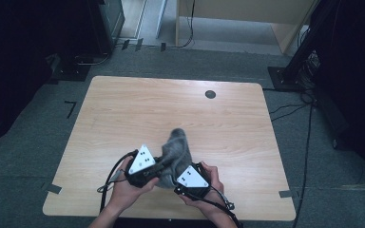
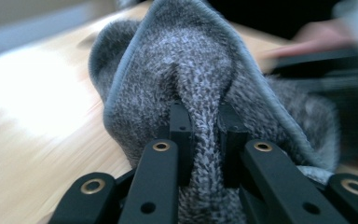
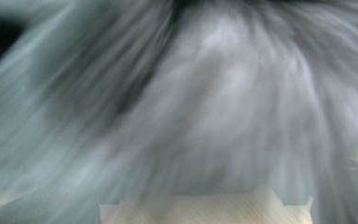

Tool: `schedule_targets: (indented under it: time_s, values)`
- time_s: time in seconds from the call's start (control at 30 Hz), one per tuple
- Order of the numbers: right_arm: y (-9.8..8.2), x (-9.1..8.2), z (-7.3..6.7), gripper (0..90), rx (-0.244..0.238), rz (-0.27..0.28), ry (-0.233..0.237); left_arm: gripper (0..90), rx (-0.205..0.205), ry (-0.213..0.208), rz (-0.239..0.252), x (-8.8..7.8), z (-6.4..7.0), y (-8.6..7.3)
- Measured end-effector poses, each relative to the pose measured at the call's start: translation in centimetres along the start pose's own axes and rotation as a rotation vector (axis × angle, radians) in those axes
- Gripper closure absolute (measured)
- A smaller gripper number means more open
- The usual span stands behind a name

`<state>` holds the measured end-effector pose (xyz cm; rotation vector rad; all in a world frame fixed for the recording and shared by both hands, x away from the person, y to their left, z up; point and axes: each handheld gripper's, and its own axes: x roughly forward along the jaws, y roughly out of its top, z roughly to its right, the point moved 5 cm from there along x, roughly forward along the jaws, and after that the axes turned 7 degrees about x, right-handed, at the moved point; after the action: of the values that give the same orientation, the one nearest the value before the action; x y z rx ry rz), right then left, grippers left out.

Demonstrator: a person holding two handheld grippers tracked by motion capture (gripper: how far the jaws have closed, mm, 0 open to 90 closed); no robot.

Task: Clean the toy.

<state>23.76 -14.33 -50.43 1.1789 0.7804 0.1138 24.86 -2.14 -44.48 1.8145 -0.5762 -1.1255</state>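
Grey knitted cloth [image 1: 175, 152], fleecy and limp, stands bunched up off the worktop [image 1: 123, 114] near its 6 o'clock edge, between the two hands. The left tongs [image 2: 204, 126] are clenched on a pinched ridge of it; in the left gripper view the fabric bulges out above and to either side of the jaws, and a bound hem [image 2: 135, 60] runs along its edge. The right tongs [image 1: 180, 178] sit at about 4 o'clock from the cloth, pressed close against it, but the right gripper view is a blur of grey pile, so I cannot tell whether they grip. I judge it light, soft and unbreakable, with no stiffness: it will sag and drape from any hold. The nap should resist slipping. Best taken at the hem or a corner, not a thick fold.
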Motion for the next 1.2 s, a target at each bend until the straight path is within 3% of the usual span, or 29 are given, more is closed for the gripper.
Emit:
schedule_targets:
  time_s: [0.03, 0.07, 0.17, 0.2, 0.27, 0.3, 0.33, 0.37, 0.5, 0.57, 0.63, 0.67, 0.7, 0.73, 0.77, 0.87, 0.9, 0.93, 1.07, 1.1, 1.13, 1.2]
  values:
    - [0.1, -0.1, 0.0, 34.8, 0.001, 0.003, 0.000, 79.7, 0.020, 0.018, -0.017, 0.2, 0.1, 0.0]
    - [0.2, -0.1, 0.1, 34.8, 0.002, 0.004, -0.003, 79.8, 0.010, 0.037, -0.037, 0.4, -0.3, -0.2]
    - [-0.1, -0.1, 0.4, 34.8, -0.002, -0.011, -0.013, 80.4, -0.105, 0.072, -0.078, 0.5, -2.1, -1.5]
    - [-0.3, 0.0, 0.3, 34.8, 0.001, -0.013, -0.009, 80.4, -0.104, 0.066, -0.067, 0.4, -2.1, -1.5]
    - [-0.3, 0.1, 0.2, 34.8, 0.021, -0.007, 0.012, 79.2, -0.059, -0.020, -0.012, 0.2, -0.8, -0.8]
    - [-0.1, 0.1, 0.1, 34.8, 0.015, -0.002, 0.015, 77.0, -0.022, -0.028, -0.005, 0.3, -0.2, -0.5]
    - [0.0, 0.1, 0.0, 34.8, 0.017, 0.003, 0.018, 75.5, 0.008, -0.006, -0.021, 0.5, 0.1, -0.3]
    - [0.1, 0.0, 0.0, 34.8, 0.017, 0.008, 0.020, 75.5, 0.008, 0.009, -0.032, 0.7, 0.0, -0.4]
    - [-0.3, -0.1, 0.5, 34.8, 0.032, -0.005, 0.011, 79.7, -0.131, 0.057, -0.075, 0.4, -2.5, -1.7]
    - [-0.3, -0.1, 0.6, 34.8, 0.046, 0.005, 0.018, 80.4, -0.163, 0.016, -0.020, -0.2, -2.7, -1.7]
    - [0.0, -0.2, 0.5, 34.8, 0.055, 0.022, 0.032, 79.6, -0.109, -0.060, 0.043, -0.6, -1.5, -0.6]
    - [0.2, -0.3, 0.4, 34.8, 0.053, 0.029, 0.036, 78.2, -0.063, -0.063, 0.036, -0.4, -0.8, -0.2]
    - [0.4, -0.4, 0.4, 34.8, 0.052, 0.041, 0.042, 76.7, -0.020, -0.039, 0.018, -0.1, -0.4, -0.1]
    - [0.5, -0.5, 0.3, 34.8, 0.054, 0.049, 0.044, 76.5, -0.016, -0.023, 0.008, 0.2, -0.4, -0.2]
    - [0.4, -0.5, 0.4, 34.8, 0.046, 0.040, 0.034, 77.1, -0.041, -0.017, -0.007, 0.3, -0.8, -0.5]
    - [-0.3, -0.3, 0.7, 34.8, 0.043, 0.016, 0.025, 79.6, -0.129, 0.057, -0.066, 0.3, -2.9, -2.0]
    - [-0.4, -0.3, 0.8, 34.8, 0.052, 0.019, 0.031, 80.1, -0.172, 0.056, -0.067, 0.2, -3.5, -2.4]
    - [-0.4, -0.4, 0.9, 34.8, 0.063, 0.029, 0.041, 80.3, -0.224, 0.023, -0.043, 0.0, -4.1, -2.8]
    - [0.4, -1.1, 1.3, 34.8, 0.113, 0.120, 0.134, 80.3, -0.475, -0.255, 0.149, -0.1, -5.1, -3.7]
    - [0.5, -1.3, 1.4, 34.8, 0.115, 0.140, 0.148, 80.3, -0.510, -0.317, 0.170, 0.1, -5.0, -3.9]
    - [0.6, -1.6, 1.5, 34.8, 0.113, 0.154, 0.153, 80.3, -0.534, -0.353, 0.168, 0.4, -5.0, -4.2]
    - [0.8, -1.9, 1.8, 34.8, 0.111, 0.163, 0.138, 80.4, -0.567, -0.376, 0.134, 0.9, -4.9, -4.7]
